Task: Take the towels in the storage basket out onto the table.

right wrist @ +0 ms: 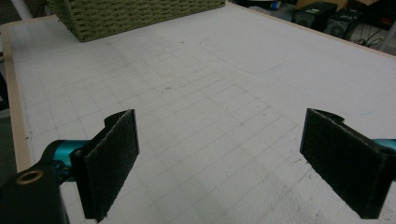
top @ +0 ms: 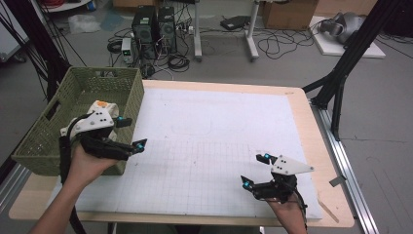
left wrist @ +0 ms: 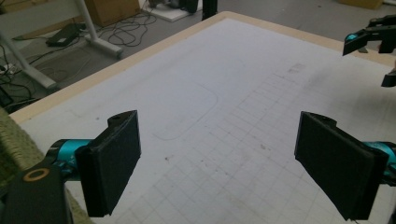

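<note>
The left gripper, jaws spread wide with nothing between them, hovers at the green woven basket's near corner, at nine o'clock on the white gridded mat. The right gripper, jaws likewise spread and bare, sits at five o'clock.

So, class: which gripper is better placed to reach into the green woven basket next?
Left. The left gripper hovers, jaws open and empty, at the green woven basket's near corner; the right gripper sits across the white gridded mat.
</note>
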Demonstrator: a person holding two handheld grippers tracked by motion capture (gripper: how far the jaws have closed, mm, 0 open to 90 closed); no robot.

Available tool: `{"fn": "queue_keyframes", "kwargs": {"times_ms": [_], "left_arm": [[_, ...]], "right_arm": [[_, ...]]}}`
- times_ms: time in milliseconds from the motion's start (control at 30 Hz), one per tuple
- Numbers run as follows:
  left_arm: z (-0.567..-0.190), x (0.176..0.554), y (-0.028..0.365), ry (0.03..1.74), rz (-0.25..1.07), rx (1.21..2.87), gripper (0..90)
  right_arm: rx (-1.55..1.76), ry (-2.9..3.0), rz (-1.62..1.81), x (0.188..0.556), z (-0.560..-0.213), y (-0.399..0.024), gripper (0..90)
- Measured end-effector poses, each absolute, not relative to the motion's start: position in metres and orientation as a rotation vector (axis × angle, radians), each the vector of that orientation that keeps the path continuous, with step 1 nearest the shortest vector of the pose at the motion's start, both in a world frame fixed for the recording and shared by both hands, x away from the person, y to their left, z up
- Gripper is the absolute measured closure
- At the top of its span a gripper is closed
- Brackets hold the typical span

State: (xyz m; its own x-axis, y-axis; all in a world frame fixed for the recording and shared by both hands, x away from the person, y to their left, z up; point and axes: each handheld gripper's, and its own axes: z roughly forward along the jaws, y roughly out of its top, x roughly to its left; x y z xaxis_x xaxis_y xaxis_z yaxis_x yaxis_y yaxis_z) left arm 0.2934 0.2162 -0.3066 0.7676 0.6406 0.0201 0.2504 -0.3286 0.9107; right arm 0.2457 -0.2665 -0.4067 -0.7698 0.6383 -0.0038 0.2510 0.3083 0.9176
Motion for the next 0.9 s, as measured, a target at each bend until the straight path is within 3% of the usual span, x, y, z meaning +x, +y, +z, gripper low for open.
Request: {"fn": "queue_keyframes", "kwargs": {"times_ms": [900], "left_arm": [[-0.302,0.32,0.291,0.879,0.588,1.876,21.0]], "right_arm": [[0.796,2.229,1.448,0.246,-0.409,-0.266,10.9]]}}
